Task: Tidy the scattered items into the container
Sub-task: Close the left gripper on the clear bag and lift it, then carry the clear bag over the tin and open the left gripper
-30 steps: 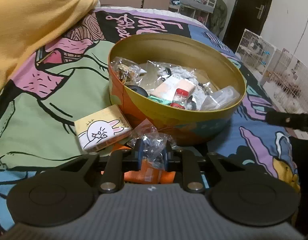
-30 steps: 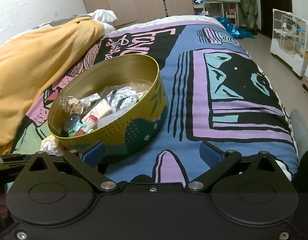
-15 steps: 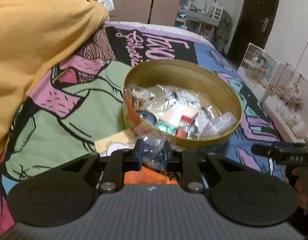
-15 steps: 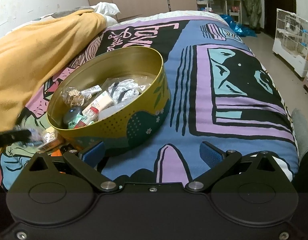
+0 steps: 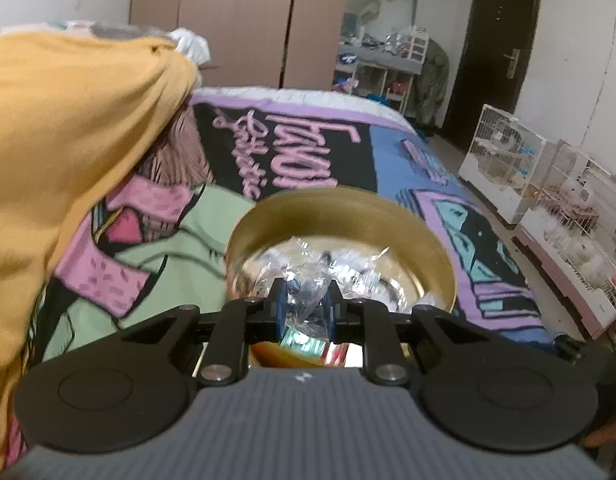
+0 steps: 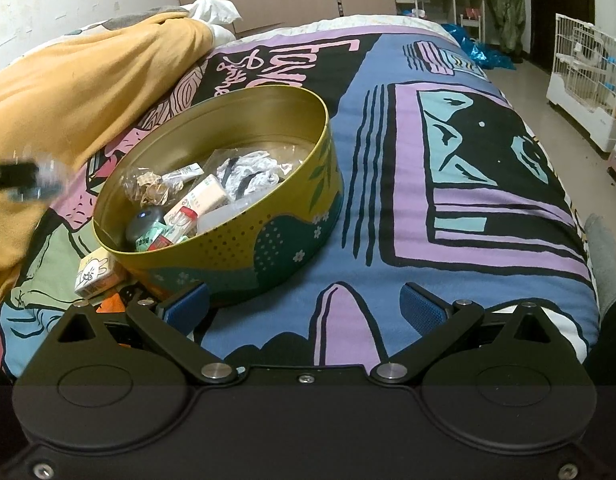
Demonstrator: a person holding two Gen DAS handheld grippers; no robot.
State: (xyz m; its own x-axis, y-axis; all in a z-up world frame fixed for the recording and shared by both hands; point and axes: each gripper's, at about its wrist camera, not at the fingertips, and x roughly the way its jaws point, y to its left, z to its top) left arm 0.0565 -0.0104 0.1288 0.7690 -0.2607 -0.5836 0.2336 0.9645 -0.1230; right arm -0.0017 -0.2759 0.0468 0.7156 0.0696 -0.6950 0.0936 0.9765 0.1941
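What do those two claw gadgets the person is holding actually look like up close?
Both are black, with two round discs and hinged link bars with silver pivot pins leading to blue-padded fingers. The left claw sits on a ribbed grey body with a small white mark; the right claw has a plain black body with small screws. No cables or sleeves show.

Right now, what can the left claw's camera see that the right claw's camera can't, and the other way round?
Only the left wrist view shows the left claw up close, pinching a crinkly clear plastic packet in front of the tin.

Only the right wrist view shows the right claw wide open with nothing in it, plus the little bunny box lying on the bed beside the tin.

Both show the round gold tin with things already inside, the colourful bedspread and the yellow blanket.
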